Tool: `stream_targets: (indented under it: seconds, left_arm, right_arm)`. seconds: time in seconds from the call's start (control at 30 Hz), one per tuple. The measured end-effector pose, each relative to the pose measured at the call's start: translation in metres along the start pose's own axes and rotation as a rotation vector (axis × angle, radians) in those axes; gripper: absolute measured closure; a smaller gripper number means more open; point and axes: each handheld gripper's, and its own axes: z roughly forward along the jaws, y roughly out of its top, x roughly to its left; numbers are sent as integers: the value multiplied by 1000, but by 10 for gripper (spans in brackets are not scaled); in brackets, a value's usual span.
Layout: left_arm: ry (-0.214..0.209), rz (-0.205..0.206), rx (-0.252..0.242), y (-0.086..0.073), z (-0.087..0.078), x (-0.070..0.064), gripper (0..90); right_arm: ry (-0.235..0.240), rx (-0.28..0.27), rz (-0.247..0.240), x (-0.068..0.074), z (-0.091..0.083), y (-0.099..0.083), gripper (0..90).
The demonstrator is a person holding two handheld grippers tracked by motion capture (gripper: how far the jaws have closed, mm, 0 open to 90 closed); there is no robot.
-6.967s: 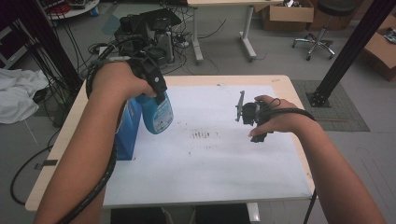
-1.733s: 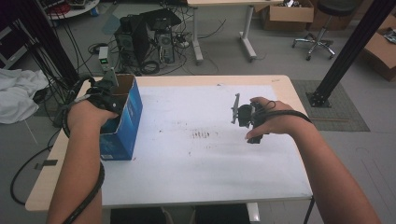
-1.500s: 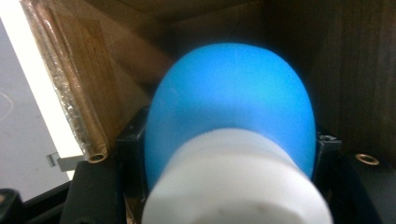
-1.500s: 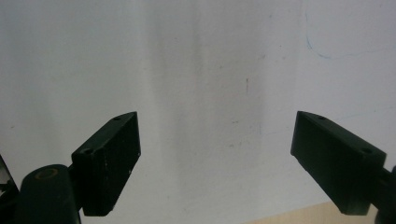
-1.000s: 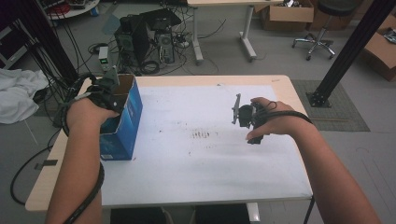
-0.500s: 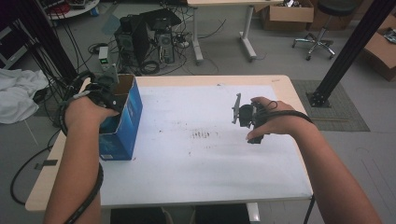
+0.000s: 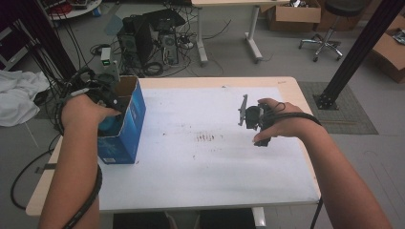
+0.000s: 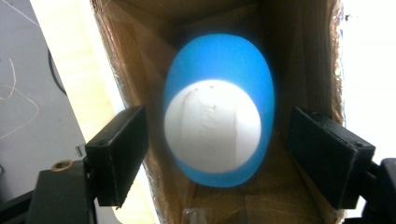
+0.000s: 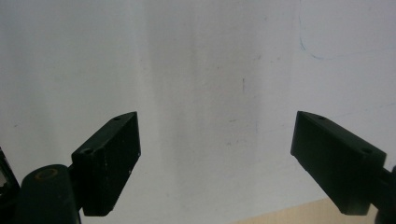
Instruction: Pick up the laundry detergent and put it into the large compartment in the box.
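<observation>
Blue ball [image 8: 218,109] sits inside the open cardboard box [image 7: 122,126] at the table's left edge, resting on the brown inner floor; it reads slightly egg-shaped in the left gripper view, long axis running up the frame along the box, with a pale glare patch on the near face. Which end points where, can't tell beyond that. Left gripper [image 8: 217,161] hangs over the box mouth, jaws spread wide either side of the ball and clear of it, not touching. In the high view the left hand [image 7: 83,112] is at the box top, a bit of blue visible just under it. Right gripper [image 7: 251,116] is held above the middle-right of the table, well apart from the box; its jaws are spread wide with nothing between them, just bare sheet below. Table [image 7: 286,83] is light wood covered by a white sheet [image 7: 200,162] with small dark scuffs near centre. Room behind: computer towers [image 7: 150,40] and cables on a grey floor, another desk, cardboard cartons, an office chair [image 7: 329,28], white cloth at far left.
</observation>
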Motion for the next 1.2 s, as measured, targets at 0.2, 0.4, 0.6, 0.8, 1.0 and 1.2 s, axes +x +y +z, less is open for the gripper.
stream_targets:
  seconds: [0.2, 0.4, 0.6, 0.8, 1.0, 1.2]
  left_arm:
    - [4, -7, 4, -2, -3, 3, 167]
    - [-1, -6, -2, -4, -7, 5, 155]
    - [-3, -5, -3, -7, -11, 5, 119]
    - [-16, 8, 12, -9, -14, 3, 42]
    - [-11, 29, 6, -10, -18, -1, 2]
    - [-17, 71, -17, -12, -30, -7, 1]
  right_arm:
    - [-3, 3, 1, 0, -2, 0, 159]
    - [-2, 3, 2, 1, -2, 0, 159]
    - [-5, 2, 0, 2, -3, 0, 160]
    - [-7, 3, -2, 2, -4, 1, 159]
    - [-8, 5, -4, 3, -6, 3, 160]
    - [-5, 7, -7, 3, -6, 4, 159]
